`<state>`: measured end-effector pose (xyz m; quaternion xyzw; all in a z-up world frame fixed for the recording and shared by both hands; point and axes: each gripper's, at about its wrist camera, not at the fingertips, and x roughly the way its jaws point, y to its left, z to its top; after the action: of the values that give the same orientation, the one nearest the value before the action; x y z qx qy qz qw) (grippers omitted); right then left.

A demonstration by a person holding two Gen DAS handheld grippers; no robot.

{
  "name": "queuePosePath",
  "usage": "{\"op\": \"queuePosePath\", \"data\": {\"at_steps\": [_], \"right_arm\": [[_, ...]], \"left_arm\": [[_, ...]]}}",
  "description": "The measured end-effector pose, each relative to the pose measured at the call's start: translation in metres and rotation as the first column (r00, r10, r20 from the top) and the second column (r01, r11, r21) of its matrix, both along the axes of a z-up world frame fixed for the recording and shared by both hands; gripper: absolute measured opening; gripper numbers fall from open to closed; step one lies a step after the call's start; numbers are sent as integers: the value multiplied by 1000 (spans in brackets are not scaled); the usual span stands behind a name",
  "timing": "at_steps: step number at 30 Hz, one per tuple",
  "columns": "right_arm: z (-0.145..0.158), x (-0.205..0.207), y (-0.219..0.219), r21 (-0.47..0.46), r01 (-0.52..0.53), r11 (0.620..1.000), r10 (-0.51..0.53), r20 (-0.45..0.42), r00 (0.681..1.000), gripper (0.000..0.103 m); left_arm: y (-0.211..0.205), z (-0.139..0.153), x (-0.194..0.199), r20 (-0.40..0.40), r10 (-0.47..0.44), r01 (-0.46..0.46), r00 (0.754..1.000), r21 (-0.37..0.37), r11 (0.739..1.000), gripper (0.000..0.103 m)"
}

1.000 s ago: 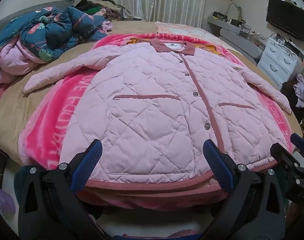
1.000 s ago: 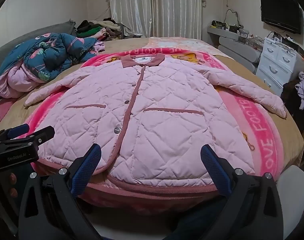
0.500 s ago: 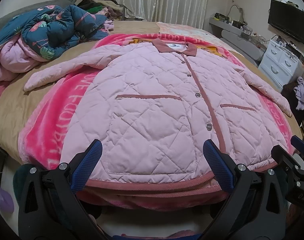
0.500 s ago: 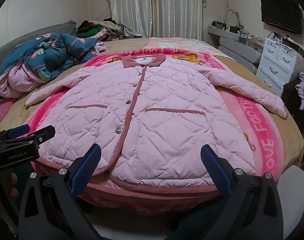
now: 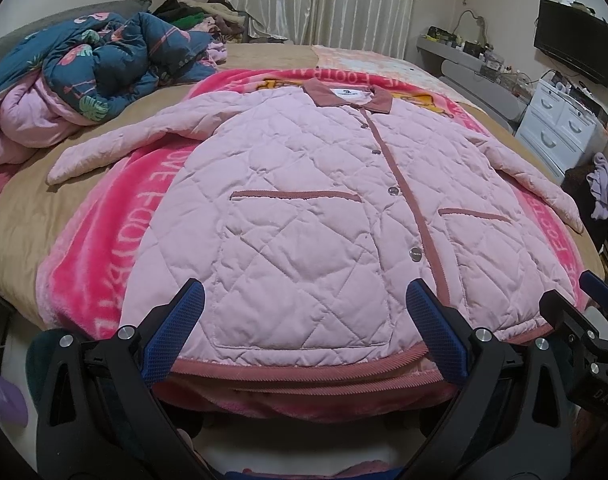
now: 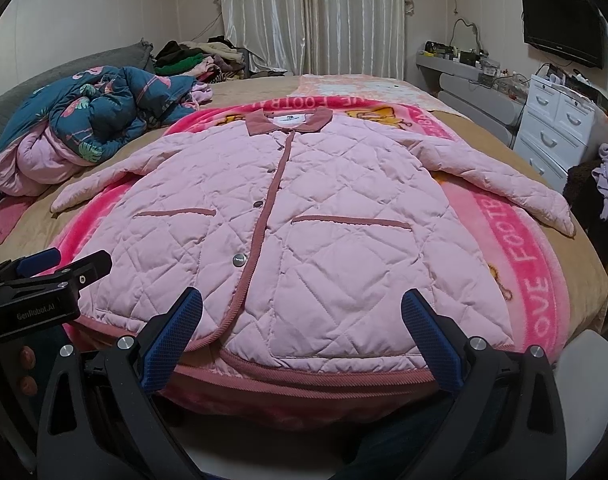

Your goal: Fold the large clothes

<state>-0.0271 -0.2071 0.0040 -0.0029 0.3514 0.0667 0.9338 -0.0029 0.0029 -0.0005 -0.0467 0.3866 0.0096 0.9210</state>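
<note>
Quilted pink jacket (image 5: 311, 216) lies face up and buttoned on the hot-pink blanket (image 5: 144, 216) that covers the near half of the bed (image 5: 20, 208), spread flat. Its long axis runs from the bed's near edge toward the far side: the dusty-rose hem (image 5: 304, 368) sits at the near edge, right in front of you, and the rose collar (image 5: 349, 98) points away toward the curtains (image 5: 323, 0). Each sleeve angles out and down toward a side edge of the bed, the left cuff (image 5: 60, 168) resting on the tan bedspread, the right cuff (image 6: 559, 220) reaching the opposite side edge.

Your left gripper (image 5: 304, 332) hangs at the near edge with its blue-padded fingers (image 5: 176, 332) spread wide, holding nothing; the pads frame the lower left panel of the jacket just above the hem, and whether they touch the fabric cannot be told. Your right gripper (image 6: 300, 332) hangs beside it, fingers (image 6: 431, 340) equally wide apart and empty, framing the lower right panel and the rose button placket (image 6: 260, 224).

A rumpled blue flamingo-print duvet (image 6: 96, 120) is heaped at the bed's far left corner. White drawers (image 6: 555, 128) stand past the right edge, below a wall-mounted television (image 6: 559, 28).
</note>
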Motion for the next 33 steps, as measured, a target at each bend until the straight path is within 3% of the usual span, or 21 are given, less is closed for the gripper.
{"op": "queuePosePath", "data": {"at_steps": [22,33], "right_arm": [[-1,0,0,-2,-2,1000,2,0,1000,99],[-3,18,1,-25,8,1000,-8,-4,1000,99]], "left_arm": [[-2,0,4,-2,-4,4,1000,1,1000,95],[-2,-5,28,-13,-8,8,1000,4,1000,95]]}}
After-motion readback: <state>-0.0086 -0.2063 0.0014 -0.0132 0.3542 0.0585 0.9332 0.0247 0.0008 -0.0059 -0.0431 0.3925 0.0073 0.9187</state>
